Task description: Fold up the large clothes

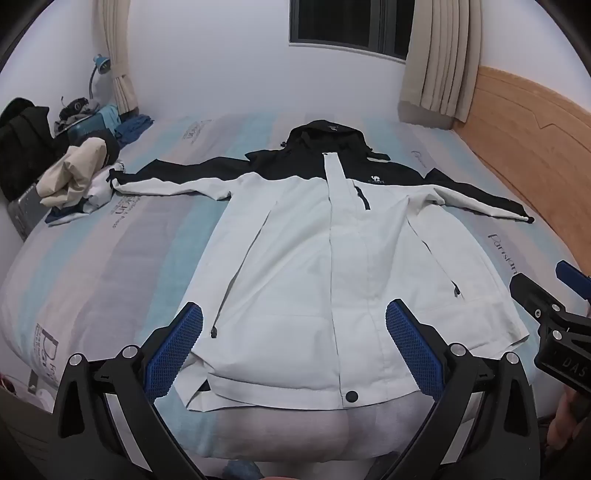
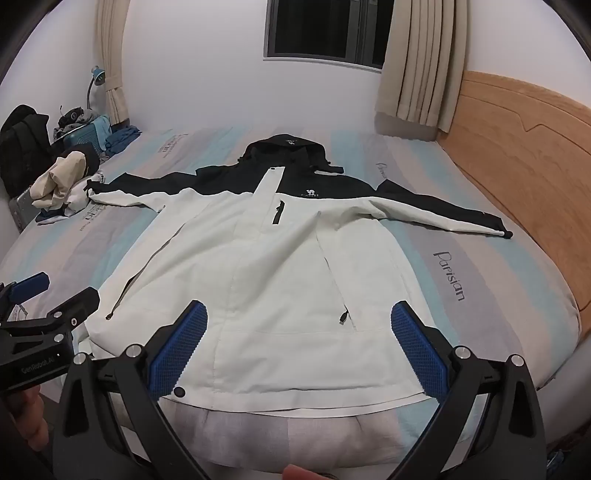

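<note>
The jacket lies flat and face-up in the middle of the bed, white body, black shoulders and hood. Its long axis runs straight away from the cameras: hem nearest, hood at the far end toward the window wall. Both sleeves are spread wide to either side of the jacket, crossing that axis; the right-hand one reaches out toward the wooden headboard. The front placket runs up the jacket's centre, a dark snap at the hem.

Left gripper hovers over the hem, jaws spread wide, nothing between the blue pads but the cloth lying below them. Right gripper hovers above the hem too, jaws released, nothing pinched.

Under the jacket, a striped sheet in pale blue, grey and white with printed lettering. Beyond the hood, a white wall, a dark window and beige curtains. Off the jacket's left sleeve, a heap of clothes, a dark bag and a blue lamp.
</note>
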Available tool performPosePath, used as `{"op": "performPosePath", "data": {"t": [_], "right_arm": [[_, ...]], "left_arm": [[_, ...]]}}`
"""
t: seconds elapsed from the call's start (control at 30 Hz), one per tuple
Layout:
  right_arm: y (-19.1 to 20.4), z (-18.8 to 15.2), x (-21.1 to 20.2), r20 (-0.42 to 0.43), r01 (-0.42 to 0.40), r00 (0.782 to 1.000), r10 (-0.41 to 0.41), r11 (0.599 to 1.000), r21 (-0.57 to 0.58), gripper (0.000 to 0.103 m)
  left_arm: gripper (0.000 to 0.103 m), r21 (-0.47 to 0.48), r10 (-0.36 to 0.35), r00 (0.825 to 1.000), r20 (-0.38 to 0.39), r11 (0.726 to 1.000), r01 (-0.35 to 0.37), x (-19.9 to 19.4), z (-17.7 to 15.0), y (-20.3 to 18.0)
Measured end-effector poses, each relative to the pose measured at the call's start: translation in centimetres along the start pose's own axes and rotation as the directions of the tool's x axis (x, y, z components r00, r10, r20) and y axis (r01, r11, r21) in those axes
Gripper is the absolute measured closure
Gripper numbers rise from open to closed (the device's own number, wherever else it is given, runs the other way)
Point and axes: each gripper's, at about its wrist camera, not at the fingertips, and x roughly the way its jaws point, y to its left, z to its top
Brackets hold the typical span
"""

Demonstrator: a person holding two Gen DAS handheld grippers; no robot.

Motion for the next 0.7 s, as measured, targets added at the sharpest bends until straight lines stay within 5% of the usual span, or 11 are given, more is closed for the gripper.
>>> {"op": "performPosePath", "data": {"t": [0.7], "right_arm": [[-0.3,-0.13,0.2,-0.003,0.0,1.0,0.0,1.0,0.017,0.007]], "left_arm": [[0.006,0.003,0.004,1.0,0.005,1.0,-0.004,0.0,0.18,-0.04]]}}
